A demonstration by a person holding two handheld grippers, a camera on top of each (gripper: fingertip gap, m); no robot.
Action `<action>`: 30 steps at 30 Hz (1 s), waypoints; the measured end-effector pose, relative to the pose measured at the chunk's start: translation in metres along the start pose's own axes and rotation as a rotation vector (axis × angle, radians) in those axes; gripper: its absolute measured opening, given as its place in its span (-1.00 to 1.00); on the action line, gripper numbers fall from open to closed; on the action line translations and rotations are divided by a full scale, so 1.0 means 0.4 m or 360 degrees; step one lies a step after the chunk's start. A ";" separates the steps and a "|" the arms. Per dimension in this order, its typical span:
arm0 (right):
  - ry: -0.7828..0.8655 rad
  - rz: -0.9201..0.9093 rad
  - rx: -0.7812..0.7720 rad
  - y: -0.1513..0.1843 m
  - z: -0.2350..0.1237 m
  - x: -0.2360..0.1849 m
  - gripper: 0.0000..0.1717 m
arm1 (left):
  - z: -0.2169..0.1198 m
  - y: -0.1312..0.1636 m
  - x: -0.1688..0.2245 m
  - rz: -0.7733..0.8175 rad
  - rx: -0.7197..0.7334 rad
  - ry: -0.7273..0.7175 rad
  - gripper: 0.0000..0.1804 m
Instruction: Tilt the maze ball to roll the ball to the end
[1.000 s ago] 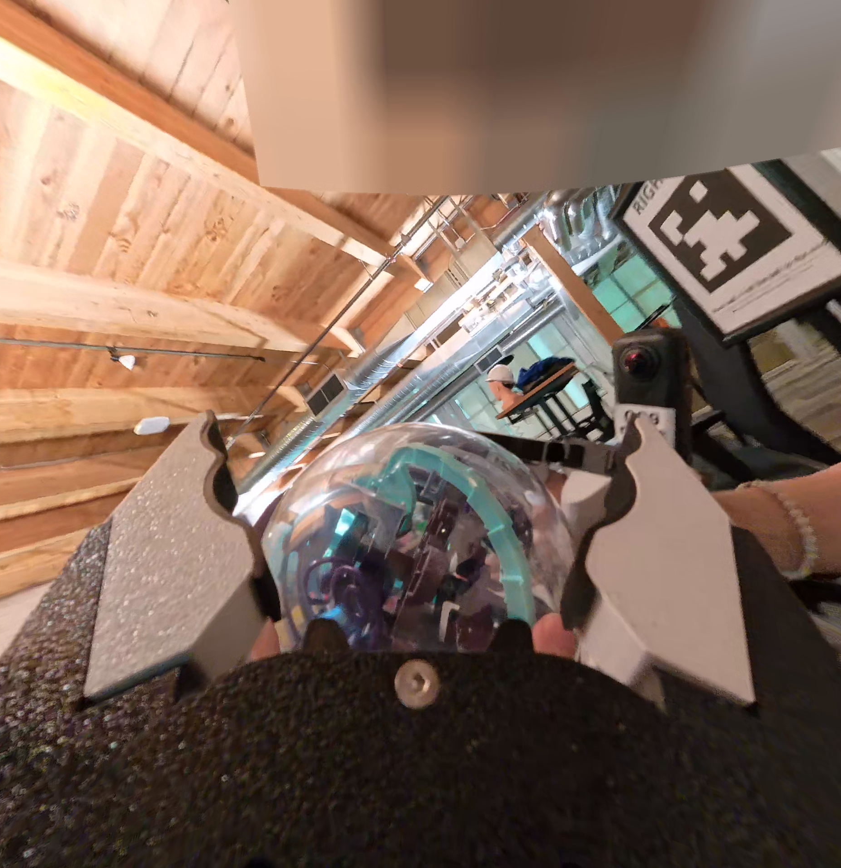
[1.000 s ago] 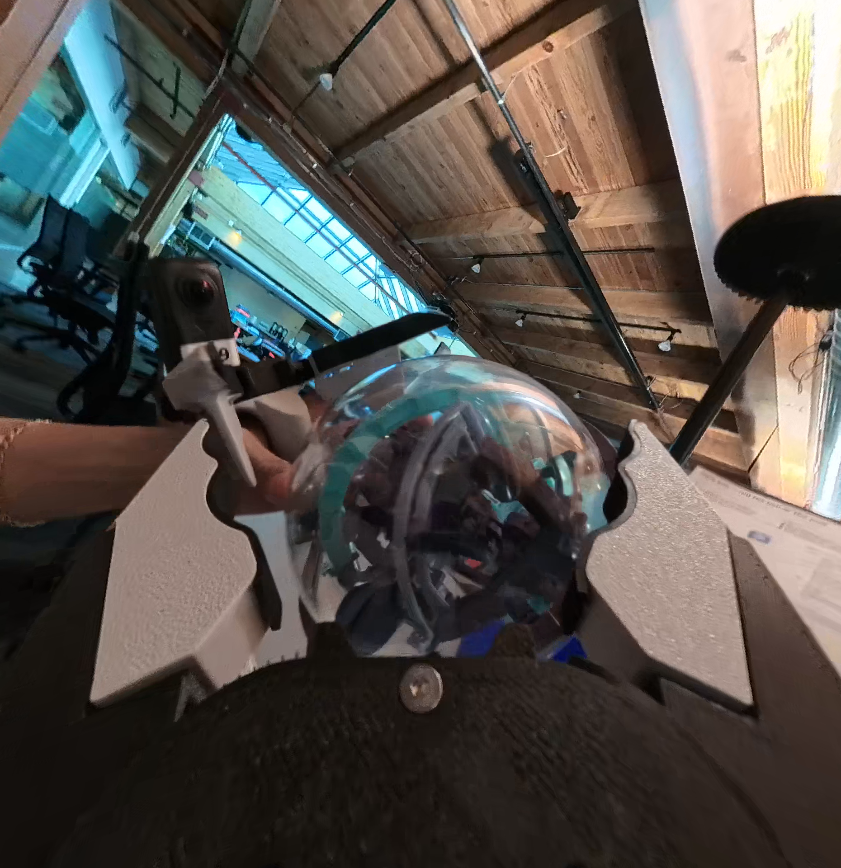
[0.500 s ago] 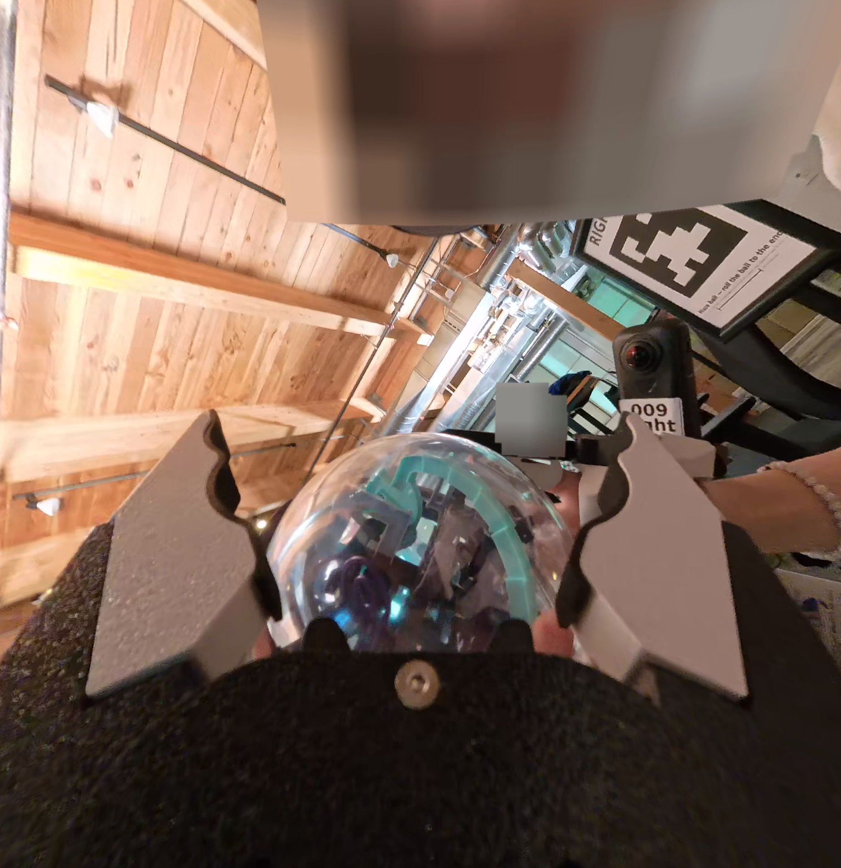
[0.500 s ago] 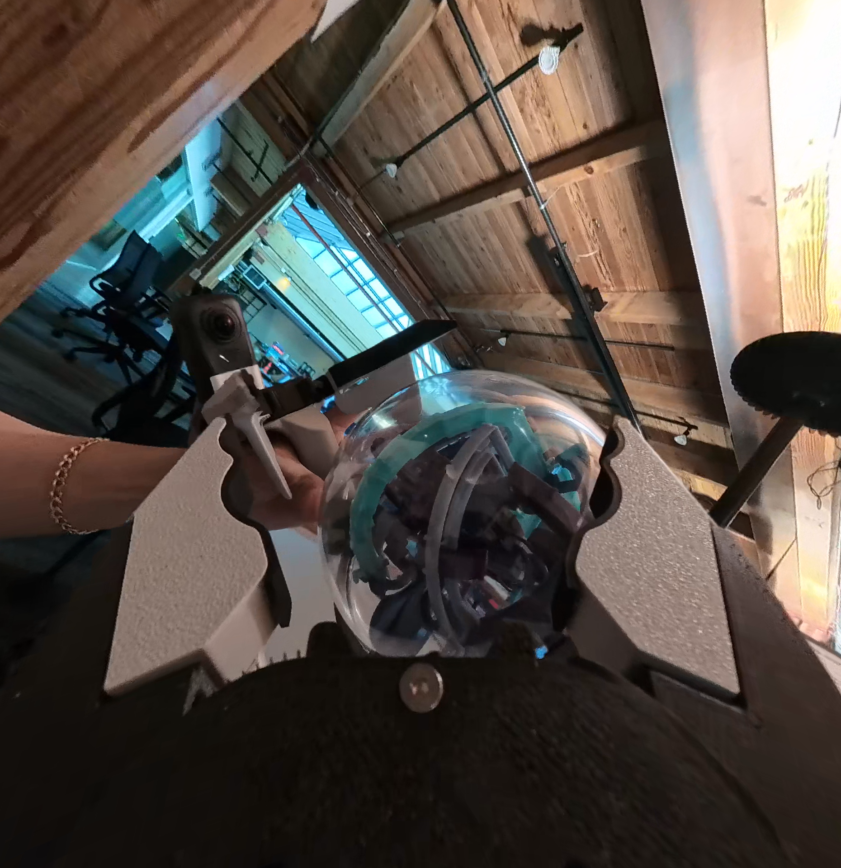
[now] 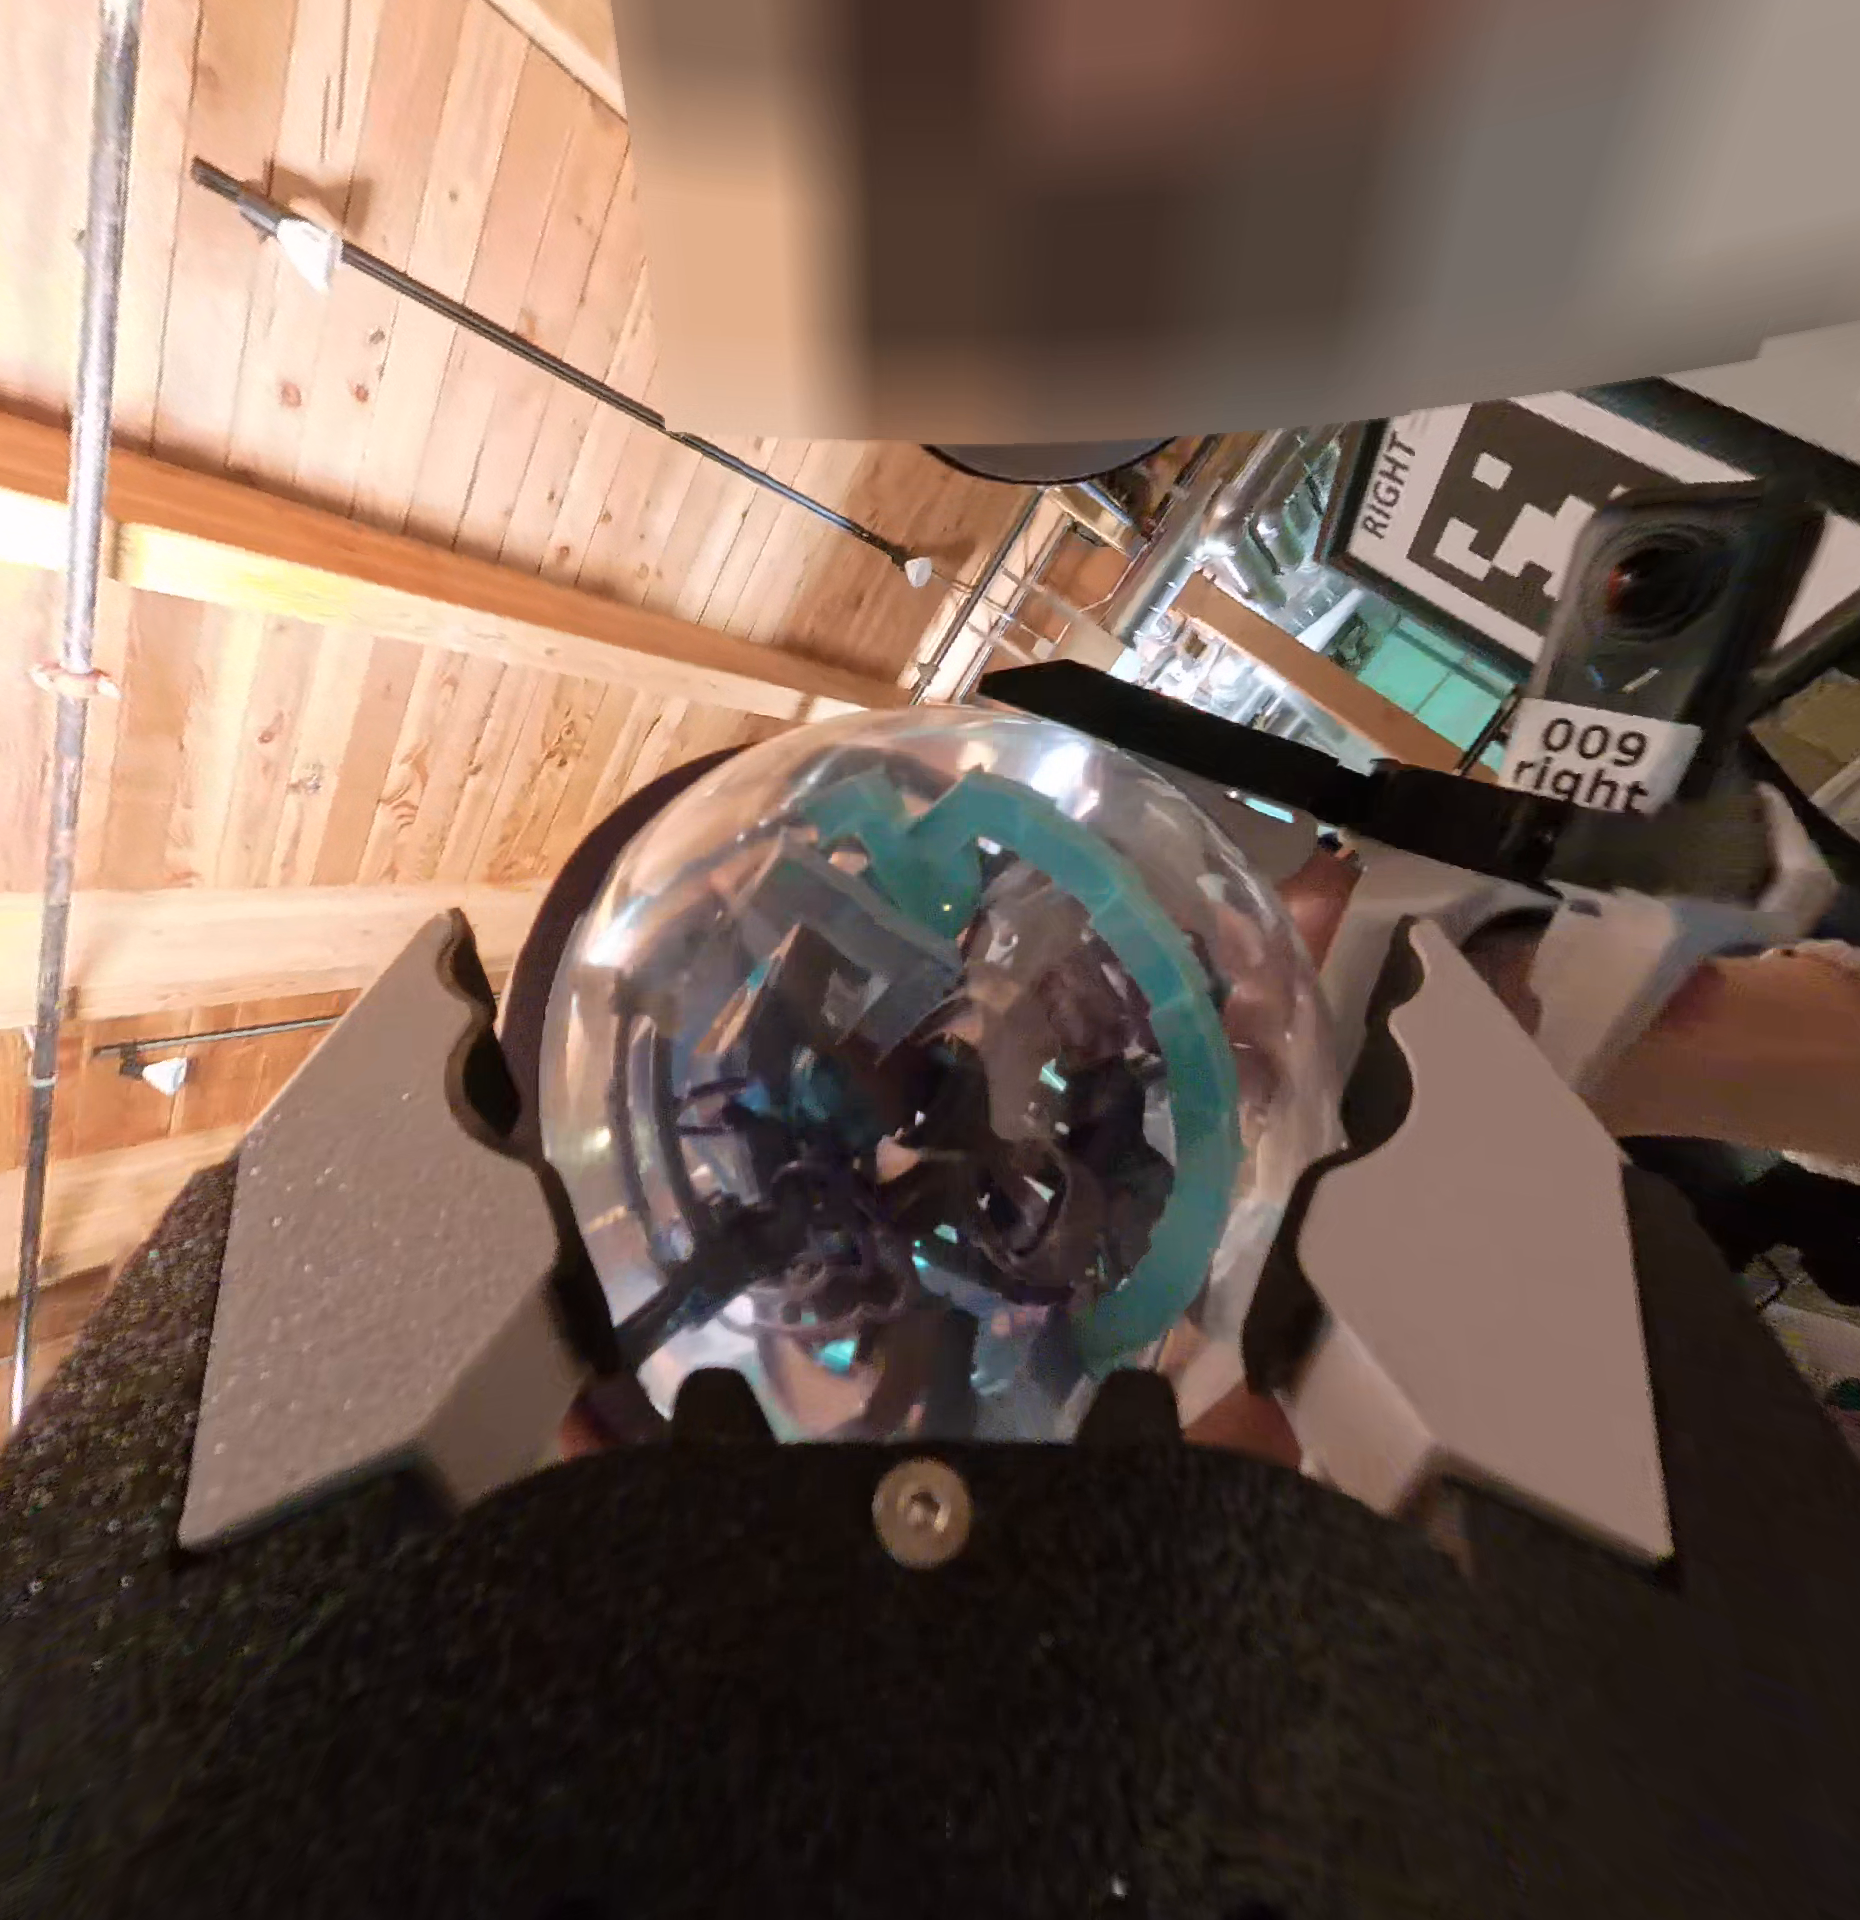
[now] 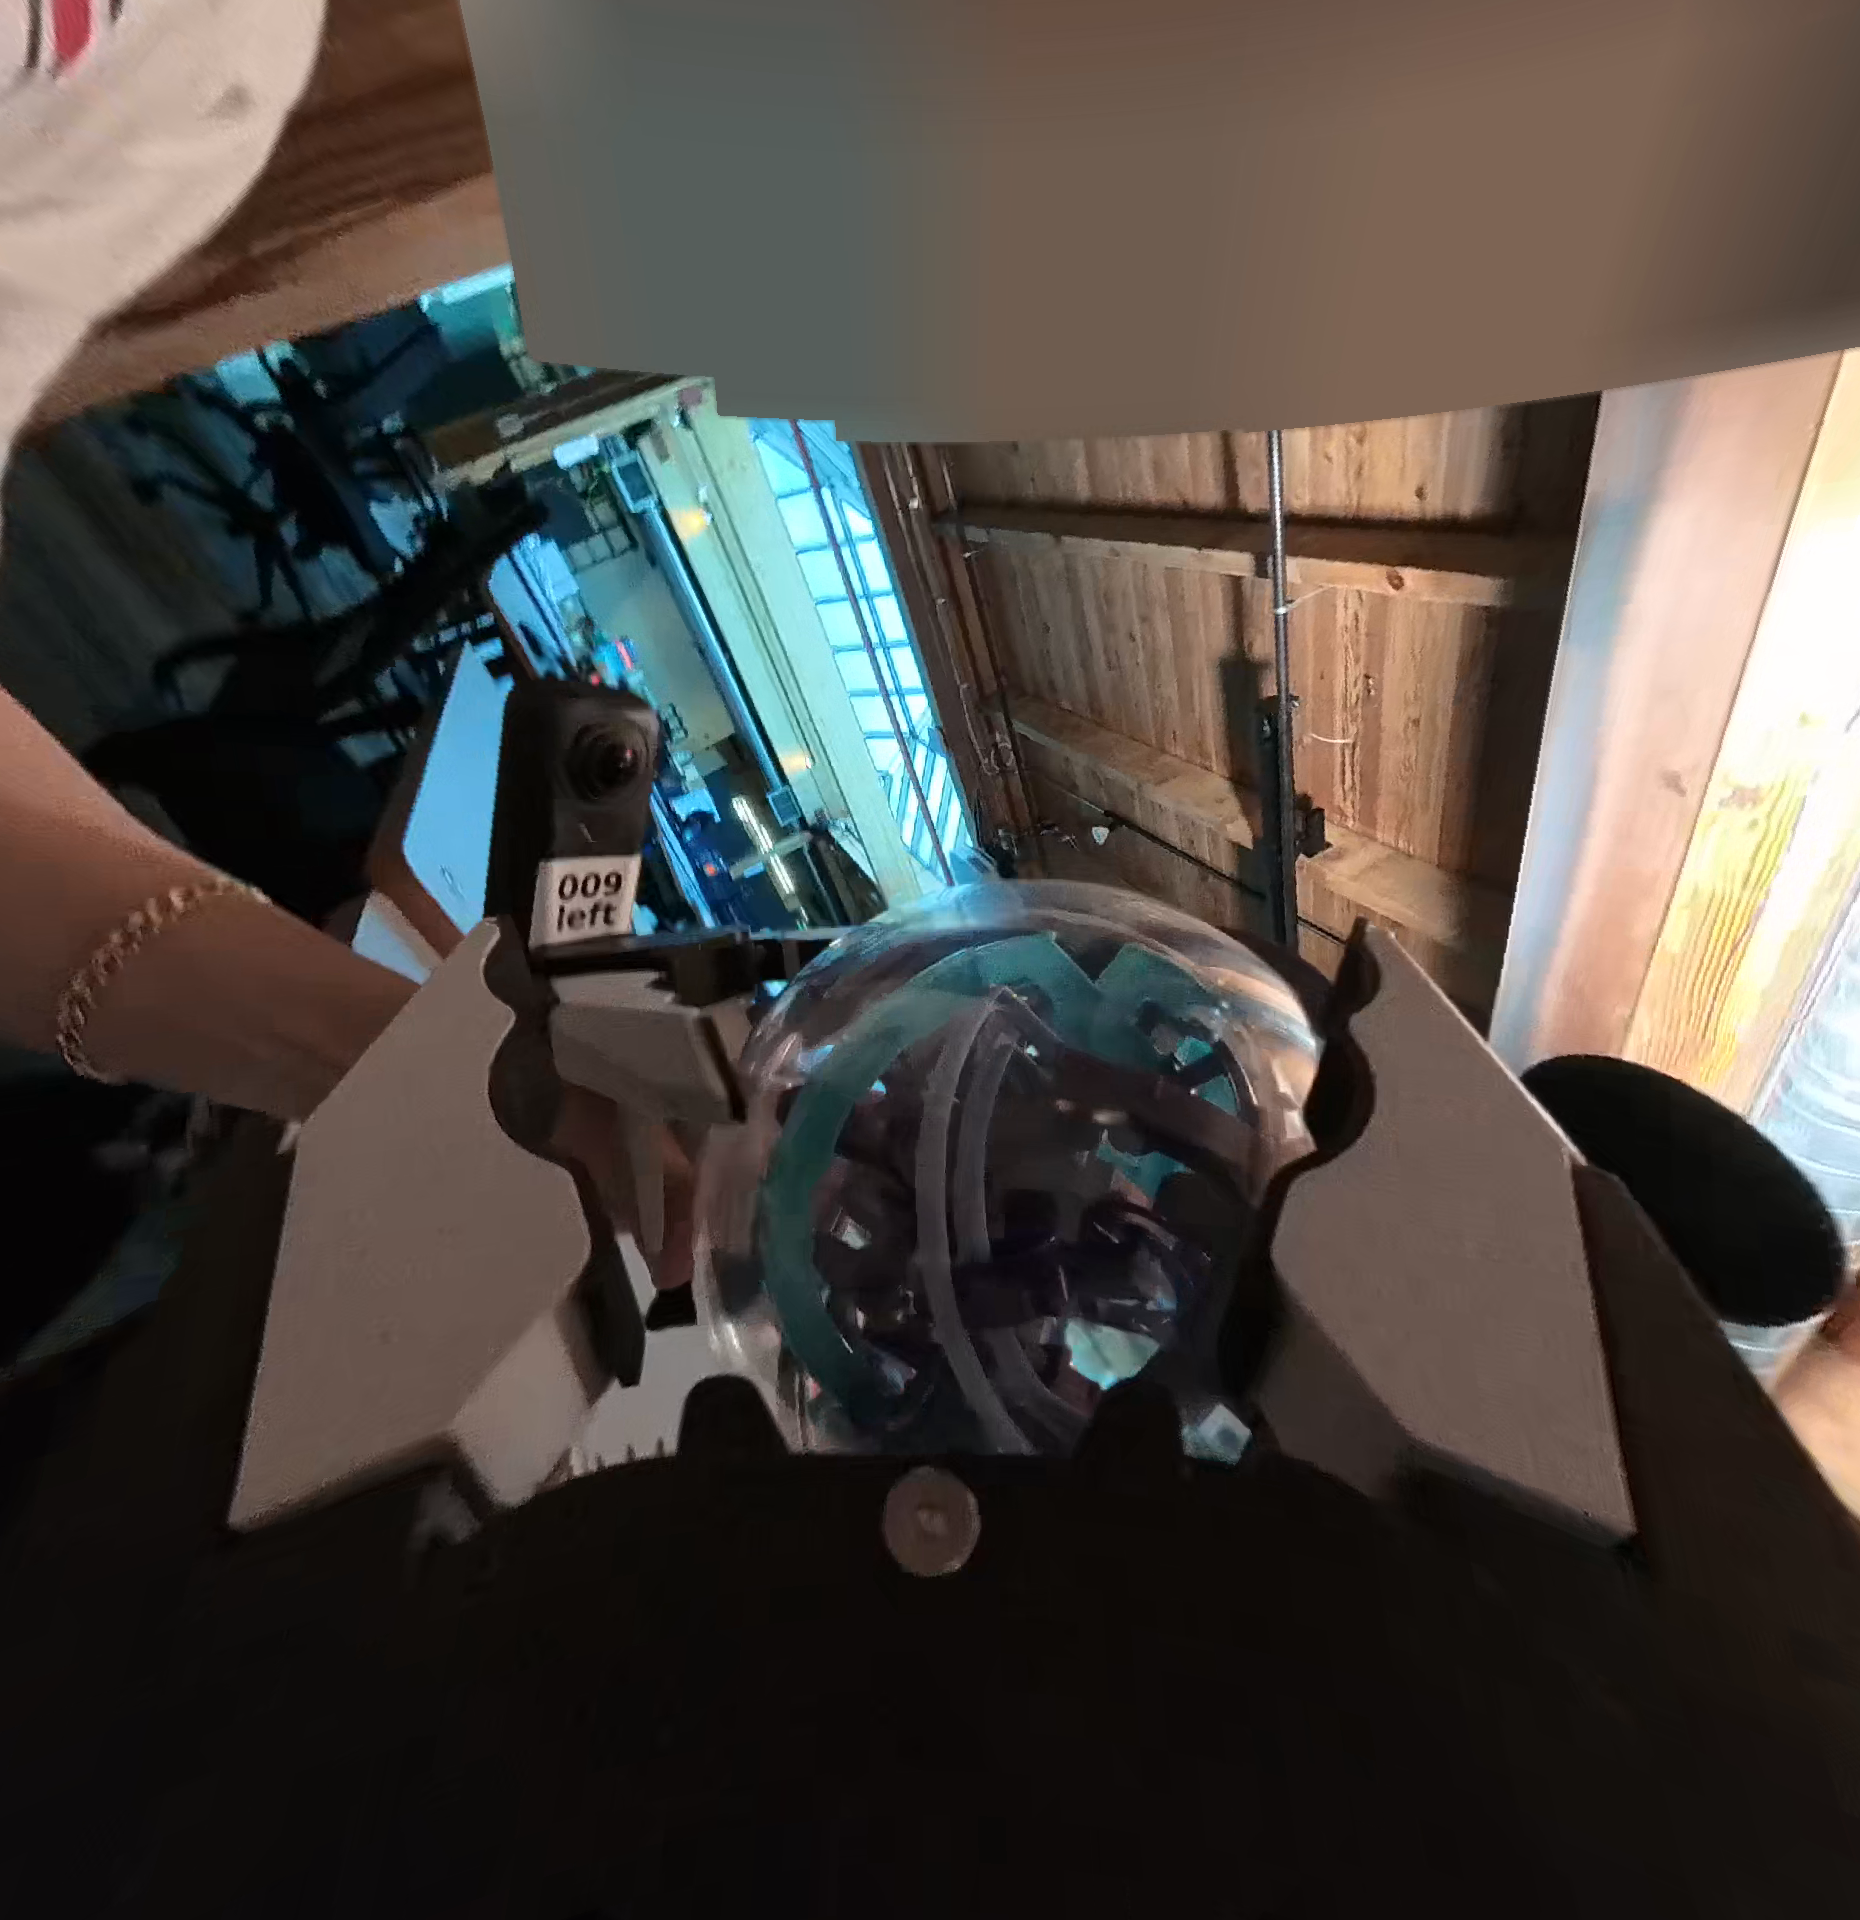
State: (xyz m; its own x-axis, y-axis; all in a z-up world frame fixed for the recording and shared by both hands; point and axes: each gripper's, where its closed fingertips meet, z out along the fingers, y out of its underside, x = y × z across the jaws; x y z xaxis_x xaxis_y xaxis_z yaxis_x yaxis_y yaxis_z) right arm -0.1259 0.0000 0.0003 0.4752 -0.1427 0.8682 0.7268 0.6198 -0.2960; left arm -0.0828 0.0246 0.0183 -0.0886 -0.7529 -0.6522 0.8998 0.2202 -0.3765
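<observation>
You grip the clear maze ball [image 5: 905,1081] between both grippers, left gripper [image 5: 931,1039] and right gripper [image 6: 931,1049] clamped on it, mid-tilt; next, tilt gently, watching the track.

Both tools have swung the maze ball [image 5: 905,1060] round, its teal track [image 5: 1144,935] turned.

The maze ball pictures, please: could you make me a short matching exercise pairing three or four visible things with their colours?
Things:
1. maze ball shell
2. curved track inside it
3. left gripper fingers
4. bracelet

Colours:
a. gold
b. clear
c. grey
d. teal

Pairs: 1-b, 2-d, 3-c, 4-a
</observation>
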 end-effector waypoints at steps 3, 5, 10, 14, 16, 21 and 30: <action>0.0034 -0.0085 -0.0152 0.063 0.003 -0.008 0.83 | 0.000 -0.001 0.005 0.0069 -0.0013 0.0019 0.74; 0.0066 0.0001 -0.0143 0.078 -0.005 0.004 0.83 | 0.011 -0.009 0.023 0.0293 -0.0081 0.0082 0.74; 0.0244 0.0587 -0.0019 0.126 -0.022 0.048 0.84 | 0.001 -0.007 -0.017 -0.0098 -0.0057 0.0030 0.74; 0.0291 0.0745 0.0097 0.097 -0.023 0.078 0.83 | 0.018 -0.001 -0.013 0.0010 -0.0208 0.0077 0.73; 0.0299 0.0813 -0.0004 0.145 -0.017 0.061 0.83 | -0.002 0.028 -0.039 -0.0168 -0.0214 -0.0003 0.71; 0.0270 0.0714 0.0042 0.086 -0.003 0.072 0.82 | 0.008 -0.013 -0.033 -0.0077 -0.0175 0.0054 0.74; 0.0290 0.0800 -0.0059 0.143 -0.009 0.072 0.83 | 0.011 0.039 -0.052 -0.0222 -0.0304 -0.0049 0.73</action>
State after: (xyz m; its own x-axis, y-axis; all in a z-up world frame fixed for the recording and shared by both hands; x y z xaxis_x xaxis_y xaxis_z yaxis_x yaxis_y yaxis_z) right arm -0.0690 0.0284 0.0068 0.8452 0.0308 0.5336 0.4030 0.6192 -0.6739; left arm -0.0652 0.0409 0.0289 -0.1906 -0.8020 -0.5661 0.7824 0.2242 -0.5810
